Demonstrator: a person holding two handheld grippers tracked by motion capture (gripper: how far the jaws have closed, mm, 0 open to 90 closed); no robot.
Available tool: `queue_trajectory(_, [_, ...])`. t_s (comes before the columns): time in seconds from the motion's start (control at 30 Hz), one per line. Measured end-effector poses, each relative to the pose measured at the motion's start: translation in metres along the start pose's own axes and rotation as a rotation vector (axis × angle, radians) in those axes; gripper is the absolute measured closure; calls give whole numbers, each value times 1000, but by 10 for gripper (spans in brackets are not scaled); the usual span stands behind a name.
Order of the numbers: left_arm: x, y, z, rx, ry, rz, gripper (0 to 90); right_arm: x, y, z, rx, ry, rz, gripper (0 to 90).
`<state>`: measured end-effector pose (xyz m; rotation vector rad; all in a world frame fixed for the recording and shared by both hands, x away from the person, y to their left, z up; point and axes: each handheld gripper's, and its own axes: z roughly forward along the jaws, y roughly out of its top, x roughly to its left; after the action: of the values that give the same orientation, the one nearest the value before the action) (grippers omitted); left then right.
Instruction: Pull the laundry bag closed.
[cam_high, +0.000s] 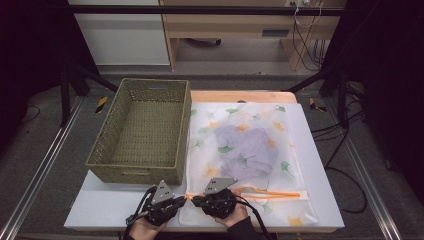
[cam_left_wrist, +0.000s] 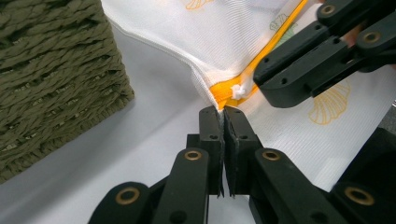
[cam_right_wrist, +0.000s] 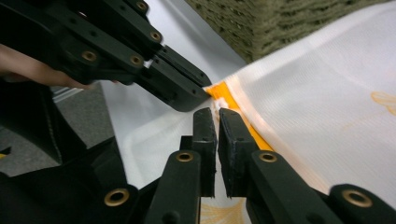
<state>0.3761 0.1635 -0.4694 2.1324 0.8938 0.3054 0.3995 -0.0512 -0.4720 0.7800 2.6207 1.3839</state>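
White tabletop (cam_high: 110, 202) on grey floor (cam_high: 50, 165). Left gripper (cam_left_wrist: 223, 113) pinches the mesh bag (cam_high: 250, 145) corner; right gripper (cam_right_wrist: 217, 113), touching it, stands slightly parted at the orange zipper (cam_right_wrist: 224, 95). Woven basket (cam_high: 145, 130) beyond left gripper.

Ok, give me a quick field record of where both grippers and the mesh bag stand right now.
work surface: white board
bag: white mesh laundry bag, leaf print, lying flat
contents: pale lilac garment inside
zipper: orange zipper along the near edge
left gripper: shut on the bag's near left corner
right gripper: jaws slightly parted at the zipper's end
basket: green woven basket, left of the bag
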Motion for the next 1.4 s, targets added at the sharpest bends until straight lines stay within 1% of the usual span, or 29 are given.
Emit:
queue_trajectory(0.13, [-1, 0, 0, -2, 1, 5, 857, -1, -1, 4, 3, 6, 13, 807])
queue_trajectory(0.17, [-1, 0, -1, -3, 2, 6, 857, -1, -1, 4, 9, 2, 12, 799])
queue_trajectory(0.23, [-1, 0, -1, -6, 3, 7, 857, -2, -1, 3, 3, -10, 20, 766])
queue_trajectory(0.27, [-1, 0, -1, -14, 5, 9, 857, -3, -1, 2, -2, -19, 31, 734])
queue_trajectory(0.33, [-3, 1, -3, -28, 11, 21, 857, -3, -1, 2, -3, -13, 48, 709])
queue_trajectory(0.37, [-4, 1, -4, -37, 15, 26, 857, -3, -1, 3, -2, -15, 49, 706])
queue_trajectory(0.5, [-7, 2, -5, -46, 26, 44, 857, -4, -2, 6, 2, -17, 58, 730])
queue_trajectory(0.63, [-7, 2, -5, -46, 28, 46, 857, -5, -2, 7, 15, -27, 70, 819])
queue_trajectory(0.67, [-7, 2, -4, -43, 28, 46, 857, -6, -3, 8, 11, -18, 83, 827])
queue_trajectory(0.8, [-6, 2, -3, -34, 32, 45, 857, -5, -3, 6, 25, -24, 74, 829])
queue_trajectory(0.87, [-6, 1, -3, -28, 34, 46, 857, -5, -3, 4, 19, -28, 64, 872])
queue_trajectory(0.9, [-5, 1, -2, -28, 33, 44, 857, -5, -3, 3, 16, -24, 73, 873])
queue_trajectory(0.97, [-6, 1, -2, -29, 28, 47, 857, -6, -3, 1, 15, -30, 72, 899])
queue_trajectory(1.03, [-6, 2, -2, -33, 29, 50, 857, -7, -3, 1, 21, -30, 70, 899])
queue_trajectory(1.07, [-6, 2, -2, -34, 29, 50, 857, -6, -3, 2, 25, -23, 72, 876])
queue_trajectory(1.1, [-6, 2, -3, -38, 29, 51, 857, -7, -3, 3, 25, -17, 66, 842])
queue_trajectory(1.17, [-6, 2, -3, -45, 28, 62, 857, -5, -4, 5, 22, -10, 71, 748])
queue_trajectory(1.2, [-7, 2, -3, -49, 27, 69, 857, -5, -4, 6, 25, -15, 65, 737])
queue_trajectory(1.23, [-7, 3, -4, -52, 27, 77, 857, -5, -4, 7, 27, -16, 71, 739])
queue_trajectory(1.27, [-8, 3, -4, -54, 27, 82, 857, -5, -3, 8, 28, -25, 65, 751])
queue_trajectory(1.3, [-8, 3, -4, -55, 29, 85, 857, -5, -3, 10, 32, -26, 65, 807])
queue_trajectory(1.33, [-8, 3, -4, -53, 30, 84, 857, -5, -3, 10, 31, -25, 60, 829])
queue_trajectory(1.4, [-6, 2, -4, -44, 29, 77, 857, -5, -3, 9, 26, -25, 56, 837])
